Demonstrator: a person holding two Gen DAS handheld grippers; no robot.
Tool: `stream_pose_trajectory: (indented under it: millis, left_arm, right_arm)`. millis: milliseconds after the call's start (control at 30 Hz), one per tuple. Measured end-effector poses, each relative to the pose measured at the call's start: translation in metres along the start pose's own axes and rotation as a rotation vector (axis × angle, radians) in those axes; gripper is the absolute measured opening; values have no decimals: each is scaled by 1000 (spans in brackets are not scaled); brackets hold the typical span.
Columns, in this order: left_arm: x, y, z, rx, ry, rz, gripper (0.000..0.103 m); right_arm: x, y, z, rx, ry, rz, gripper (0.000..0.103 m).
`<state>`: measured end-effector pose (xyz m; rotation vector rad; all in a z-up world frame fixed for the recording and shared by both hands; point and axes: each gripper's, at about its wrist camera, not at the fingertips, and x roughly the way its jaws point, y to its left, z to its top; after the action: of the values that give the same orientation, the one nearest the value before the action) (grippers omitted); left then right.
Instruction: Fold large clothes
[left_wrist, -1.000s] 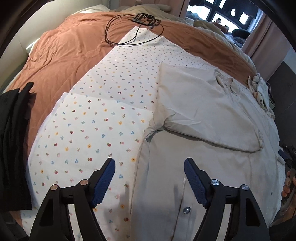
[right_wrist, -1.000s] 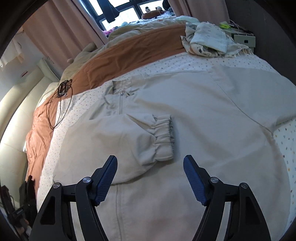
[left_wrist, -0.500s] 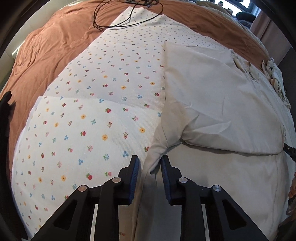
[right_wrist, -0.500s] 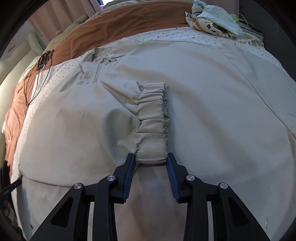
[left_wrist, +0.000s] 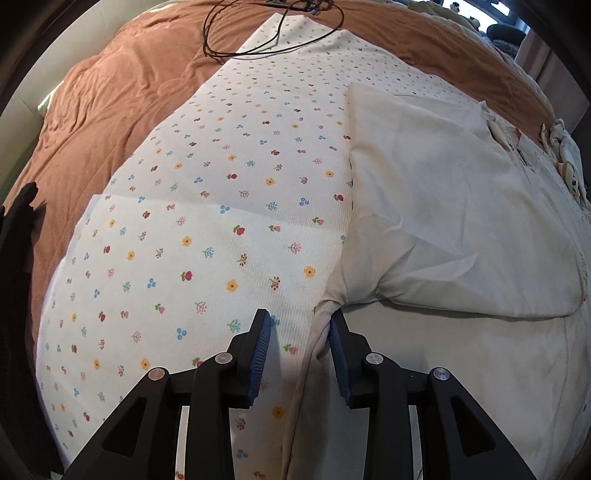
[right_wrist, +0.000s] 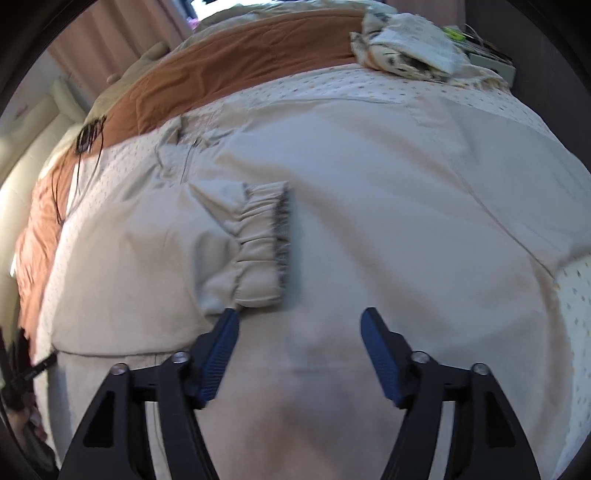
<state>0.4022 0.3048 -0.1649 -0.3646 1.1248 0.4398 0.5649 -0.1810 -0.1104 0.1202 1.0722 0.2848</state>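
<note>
A large beige jacket lies flat on a flower-print sheet, one sleeve folded across its body. My left gripper is open at the jacket's left side edge near the armpit, with the edge fold between its jaws and against the right pad. In the right wrist view the jacket fills the frame, and the folded sleeve's elastic cuff lies on the chest. My right gripper is open and empty just below the cuff, its left finger close to the cuff's lower corner.
A brown bedspread lies under the sheet. A coiled black cable lies at the far side. A dark garment is at the left edge. Crumpled pale cloth sits at the far right, beside the bed's corner.
Both grippers closed on the jacket half a second ago, the left on the side edge, the right on the cuff. Both have now opened; the cuff lies released.
</note>
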Motion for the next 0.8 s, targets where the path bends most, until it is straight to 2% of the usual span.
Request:
stream_pose_trajectory:
  millis: [200, 300, 333, 367, 500, 567, 600, 667, 800]
  left_arm:
    - [-30, -10, -12, 6, -30, -10, 35]
    - [-46, -19, -14, -10, -51, -42, 54]
    - [-51, -25, -15, -4, -62, -55, 67]
    - [-56, -32, -15, 6, -72, -67, 74]
    - [-80, -58, -18, 35, -83, -78, 75]
    - [-102, -68, -22, 15, -122, -119, 77]
    - [-112, -73, -24, 7, -145, -137, 79]
    - [-128, -84, -29, 0, -178, -150, 93]
    - [-148, -114, -38, 34, -199, -152, 94]
  right_arm:
    - [-46, -48, -3, 35, -52, 0, 84]
    - [-60, -68, -10, 67, -61, 23, 96]
    - [-64, -74, -13, 72, -67, 22, 100]
    - [-68, -80, -15, 76, -73, 15, 101]
    - [-78, -103, -26, 131, -63, 25, 102]
    - [-83, -112, -30, 165, -60, 46, 102]
    - [-87, -115, -31, 162, -67, 49, 102]
    - [-97, -121, -33, 144, -92, 36, 102]
    - [-122, -145, -40, 183, -144, 53, 102]
